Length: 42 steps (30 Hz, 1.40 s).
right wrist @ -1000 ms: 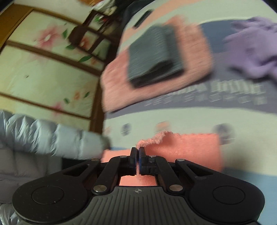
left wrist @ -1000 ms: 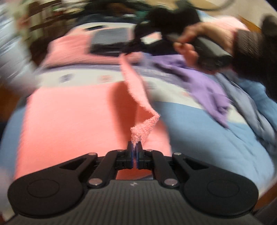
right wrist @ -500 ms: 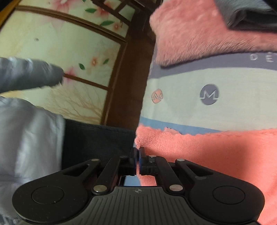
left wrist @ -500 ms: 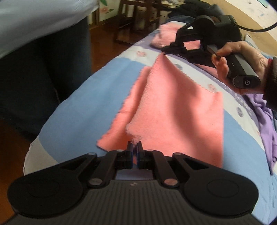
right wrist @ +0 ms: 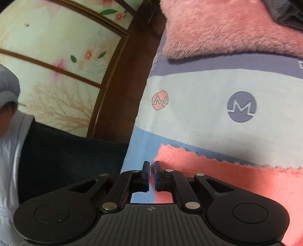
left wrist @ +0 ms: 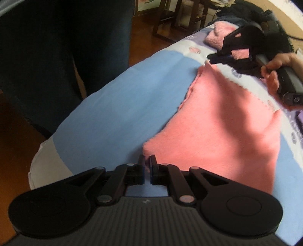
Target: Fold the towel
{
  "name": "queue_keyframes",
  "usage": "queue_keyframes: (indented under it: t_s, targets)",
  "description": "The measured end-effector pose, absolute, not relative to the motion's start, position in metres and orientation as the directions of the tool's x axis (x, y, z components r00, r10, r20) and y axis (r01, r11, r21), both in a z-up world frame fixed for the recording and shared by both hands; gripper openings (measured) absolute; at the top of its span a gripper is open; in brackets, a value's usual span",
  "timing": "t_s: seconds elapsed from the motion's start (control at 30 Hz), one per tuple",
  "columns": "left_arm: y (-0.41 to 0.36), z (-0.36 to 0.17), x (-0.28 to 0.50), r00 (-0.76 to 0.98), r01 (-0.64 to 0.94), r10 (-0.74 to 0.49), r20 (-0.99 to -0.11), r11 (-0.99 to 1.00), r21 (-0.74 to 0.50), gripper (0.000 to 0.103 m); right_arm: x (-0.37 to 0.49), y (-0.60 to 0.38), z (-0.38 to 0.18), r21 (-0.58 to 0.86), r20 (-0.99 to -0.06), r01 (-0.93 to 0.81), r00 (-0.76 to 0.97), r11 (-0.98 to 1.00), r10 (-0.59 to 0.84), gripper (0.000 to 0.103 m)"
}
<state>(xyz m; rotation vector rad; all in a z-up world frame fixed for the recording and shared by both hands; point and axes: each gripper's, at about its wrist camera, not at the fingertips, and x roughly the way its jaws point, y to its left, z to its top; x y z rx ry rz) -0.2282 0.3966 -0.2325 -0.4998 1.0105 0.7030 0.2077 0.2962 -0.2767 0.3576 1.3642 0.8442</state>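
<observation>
The pink towel lies spread flat on the blue and white bed cover. My left gripper sits just behind the towel's near corner, fingers a narrow gap apart with only blue cover showing between them. My right gripper hovers at the towel's far corner, also slightly open and holding nothing. In the left wrist view the right gripper appears at that far corner, held by a hand.
A fluffy pink folded towel with a dark grey one on it lies further up the bed. A person's dark trousers stand at the bed's edge. A wooden chair and floor lie beyond.
Both grippers carried their towel corners across and down onto the bed. Their fingers, shut on the corners before, now stand slightly apart and the towel lies flat.
</observation>
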Motion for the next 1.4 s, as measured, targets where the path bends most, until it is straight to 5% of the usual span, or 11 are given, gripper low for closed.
queue_keyframes:
  t_s: [0.23, 0.33, 0.53, 0.67, 0.93, 1.0, 1.1, 1.4]
  targets:
    - [0.404, -0.241, -0.256, 0.273, -0.79, 0.32, -0.907, 0.613, -0.022, 0.015, 0.208, 0.238, -0.257, 0.686, -0.669, -0.291, 0.108, 0.667, 0.736, 0.037]
    - [0.401, -0.236, -0.26, 0.318, -0.772, 0.276, -0.907, 0.631, -0.079, 0.036, 0.195, 0.18, -0.244, 0.666, -0.675, -0.276, 0.173, 0.693, 0.717, 0.046]
    - [0.391, -0.238, -0.259, 0.402, -0.734, 0.121, -0.908, 0.635, -0.24, 0.058, 0.13, 0.067, -0.254, 0.636, -0.743, -0.175, 0.124, 0.752, 0.658, 0.05]
    - [0.388, -0.249, -0.258, 0.442, -0.742, 0.012, -0.897, 0.567, -0.358, 0.059, 0.084, 0.006, -0.269, 0.619, -0.778, -0.106, 0.057, 0.779, 0.626, 0.052]
    - [0.363, -0.26, -0.256, 0.445, -0.708, -0.124, -0.887, 0.557, -0.433, 0.078, 0.023, -0.012, -0.32, 0.701, -0.713, 0.007, -0.033, 0.714, 0.7, 0.054]
    - [0.358, -0.261, -0.254, 0.44, -0.701, -0.135, -0.888, 0.565, -0.434, 0.078, 0.009, -0.013, -0.333, 0.72, -0.692, 0.033, -0.046, 0.693, 0.721, 0.051]
    - [0.349, -0.26, -0.25, 0.431, -0.693, -0.141, -0.891, 0.58, -0.428, 0.078, 0.009, -0.002, -0.341, 0.708, -0.705, 0.008, -0.05, 0.706, 0.707, 0.005]
    - [0.337, -0.271, -0.246, 0.467, -0.693, -0.212, -0.859, 0.516, -0.504, 0.079, 0.014, -0.008, -0.322, 0.778, -0.626, 0.046, -0.017, 0.626, 0.779, 0.003]
